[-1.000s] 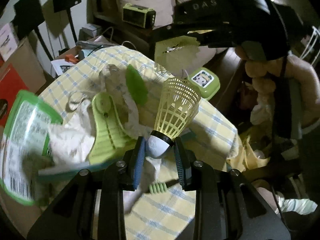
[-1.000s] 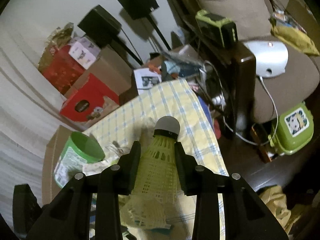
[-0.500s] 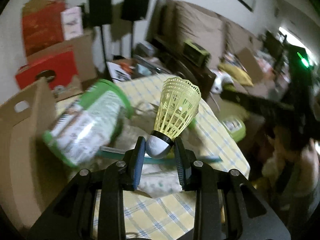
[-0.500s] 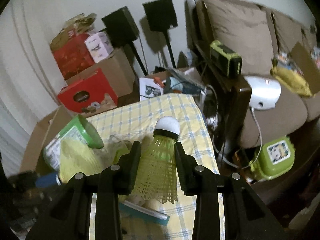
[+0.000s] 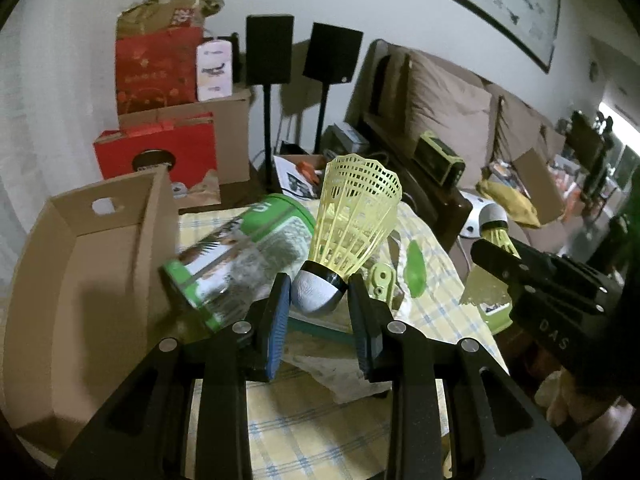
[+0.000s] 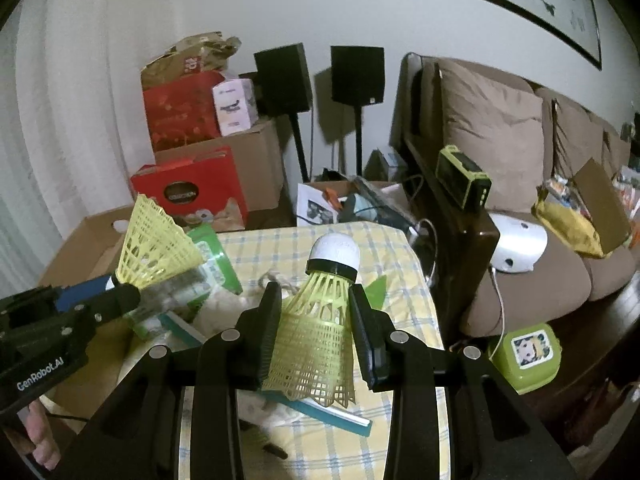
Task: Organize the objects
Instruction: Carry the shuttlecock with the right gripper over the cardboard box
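Far left, an open cardboard box (image 5: 80, 280) stands at the edge of a table covered by a yellow checked cloth (image 5: 320, 432). Just right of the box a green-rimmed clear canister (image 5: 240, 256) lies on its side on the cloth; whether it touches the box cannot be told.

Left gripper (image 5: 320, 300): jaws closed on the rounded white cork of a yellow plastic shuttlecock (image 5: 352, 224), skirt pointing up and away, held above the cloth in front of the canister. From the right wrist view the same shuttle fans out at the left, beside the canister.

Centre of cloth: crumpled paper (image 6: 228, 308), a flat teal strip (image 6: 320, 408), and a pale green plastic piece (image 5: 382, 280).

Right gripper (image 6: 316, 320): jaws clamped on the skirt of a second yellow shuttlecock (image 6: 320, 320), white cork up and forward, held over the middle of the cloth.

Further right, a brown sofa (image 6: 520, 200), with a green lidded container (image 6: 524, 352) on the floor below it.
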A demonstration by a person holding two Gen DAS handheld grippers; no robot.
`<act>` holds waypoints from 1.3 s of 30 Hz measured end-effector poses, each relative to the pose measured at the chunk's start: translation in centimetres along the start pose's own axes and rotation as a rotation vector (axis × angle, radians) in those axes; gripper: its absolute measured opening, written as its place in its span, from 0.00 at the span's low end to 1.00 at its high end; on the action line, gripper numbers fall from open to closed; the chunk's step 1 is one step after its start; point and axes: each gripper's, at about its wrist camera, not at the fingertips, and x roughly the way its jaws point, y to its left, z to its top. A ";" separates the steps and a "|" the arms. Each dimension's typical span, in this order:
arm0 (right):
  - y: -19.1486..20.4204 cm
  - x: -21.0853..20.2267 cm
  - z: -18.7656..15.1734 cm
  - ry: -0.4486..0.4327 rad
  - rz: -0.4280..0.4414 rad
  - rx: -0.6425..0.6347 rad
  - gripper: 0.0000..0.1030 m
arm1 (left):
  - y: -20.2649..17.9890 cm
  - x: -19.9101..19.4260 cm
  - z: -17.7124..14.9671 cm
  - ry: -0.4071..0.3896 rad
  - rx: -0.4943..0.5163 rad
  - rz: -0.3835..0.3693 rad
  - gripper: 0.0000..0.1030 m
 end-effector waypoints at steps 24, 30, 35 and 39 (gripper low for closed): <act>8.6 -2.8 1.0 -0.036 0.078 -0.085 0.33 | 5.9 -7.3 -1.0 -0.083 -0.069 0.131 0.26; 11.1 -2.6 1.2 -0.034 0.104 -0.102 0.33 | 8.2 -8.5 -1.3 -0.097 -0.096 0.171 0.26; 12.7 -2.4 1.2 -0.030 0.110 -0.122 0.33 | 9.7 -9.1 -1.7 -0.095 -0.116 0.200 0.26; 14.1 -2.2 1.1 -0.025 0.128 -0.135 0.33 | 10.8 -9.5 -2.1 -0.096 -0.124 0.223 0.26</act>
